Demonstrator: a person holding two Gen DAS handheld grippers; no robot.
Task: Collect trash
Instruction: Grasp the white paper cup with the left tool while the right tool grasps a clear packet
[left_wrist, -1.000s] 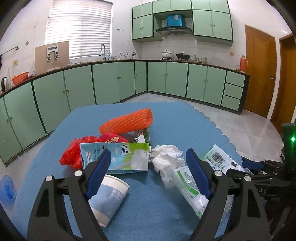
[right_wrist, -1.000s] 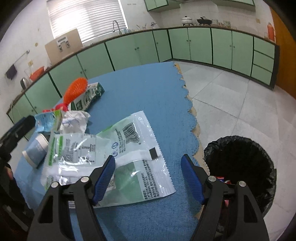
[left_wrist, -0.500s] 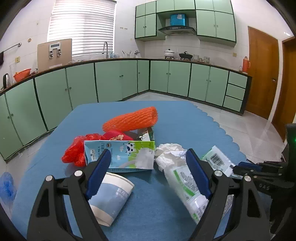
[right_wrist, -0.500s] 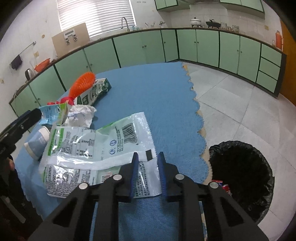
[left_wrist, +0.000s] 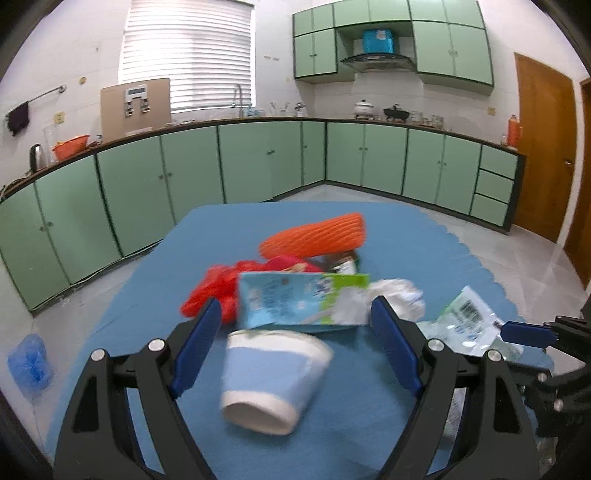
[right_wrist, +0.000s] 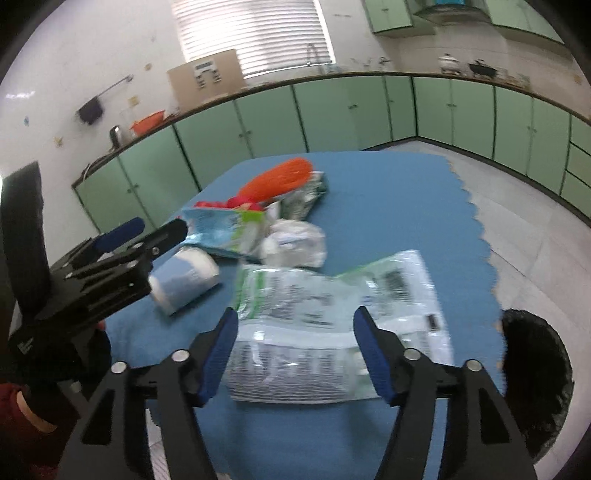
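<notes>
Our left gripper (left_wrist: 295, 325) hangs with its fingers spread wide around the tipped paper cup (left_wrist: 275, 380), which lies on its side on the blue table (left_wrist: 406, 236), and our right gripper (right_wrist: 293, 334) is equally wide apart over the clear plastic wrappers (right_wrist: 332, 317) near the table's edge. We judge the cup light and easily crushed, so we would pinch it gently across its wall; the wrappers look limp and slick, best taken at a free edge. Just beyond the cup lie a milk carton (left_wrist: 299, 302), a crumpled tissue (right_wrist: 295, 240), red plastic (left_wrist: 210, 291) and an orange foam net (left_wrist: 314, 236), crowding the reach. The black-lined bin (right_wrist: 535, 387) stands on the floor beside the table.
</notes>
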